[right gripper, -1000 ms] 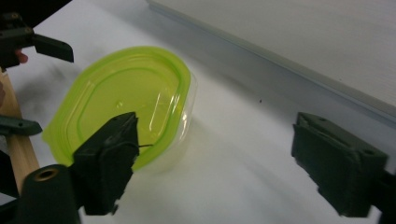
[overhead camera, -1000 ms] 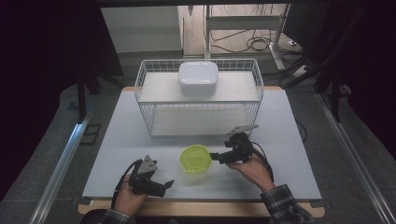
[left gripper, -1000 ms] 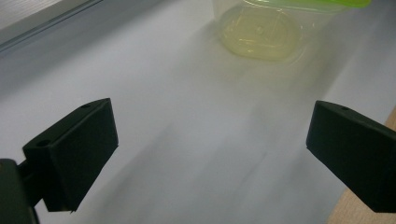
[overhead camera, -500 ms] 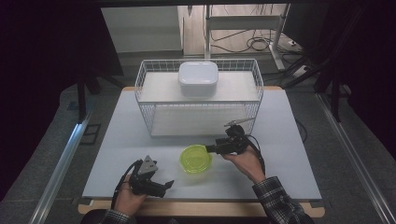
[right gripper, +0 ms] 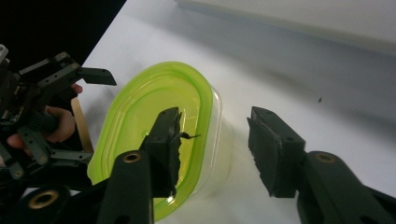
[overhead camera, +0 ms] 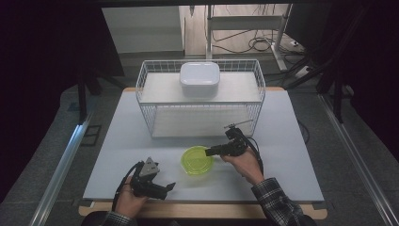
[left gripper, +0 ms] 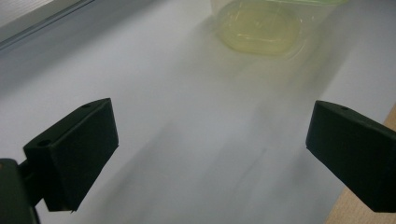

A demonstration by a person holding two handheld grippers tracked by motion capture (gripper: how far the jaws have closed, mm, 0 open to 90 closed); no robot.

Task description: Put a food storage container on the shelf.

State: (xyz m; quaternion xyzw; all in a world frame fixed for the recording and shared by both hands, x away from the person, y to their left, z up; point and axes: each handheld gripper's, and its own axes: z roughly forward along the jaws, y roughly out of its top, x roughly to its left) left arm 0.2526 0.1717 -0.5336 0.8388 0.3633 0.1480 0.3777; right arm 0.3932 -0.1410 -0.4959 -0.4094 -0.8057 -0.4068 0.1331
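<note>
Left, near edge of the surface [overhead camera: 117, 141]: my left gripper [overhead camera: 162, 189] lies low in my left hand [overhead camera: 127, 200], pointing right. In the left gripper view its jaws stand wide apart, released, with nothing between them but bare white board; the container shows beyond them, out of focus.

Centre, near half: the yellow-green plastic container [overhead camera: 197, 160], oval, translucent and lidless, stands upright on the surface, just in front of the basket and well clear of the left gripper.

Right of centre: my right gripper [overhead camera: 210, 151], held in my right hand [overhead camera: 244, 162], points left at the container's right rim. Its jaws have just been closing. In the right gripper view one jaw sits inside the container [right gripper: 159, 135] over the rim and the other outside, with the right wall between them; the outer pad stands apart from the wall, so the jaws straddle it without yet clamping.

Far half, centre: a white wire basket [overhead camera: 146, 101] stands on the surface, and a white lidded box [overhead camera: 200, 79] rests on top of it at mid-width.
</note>
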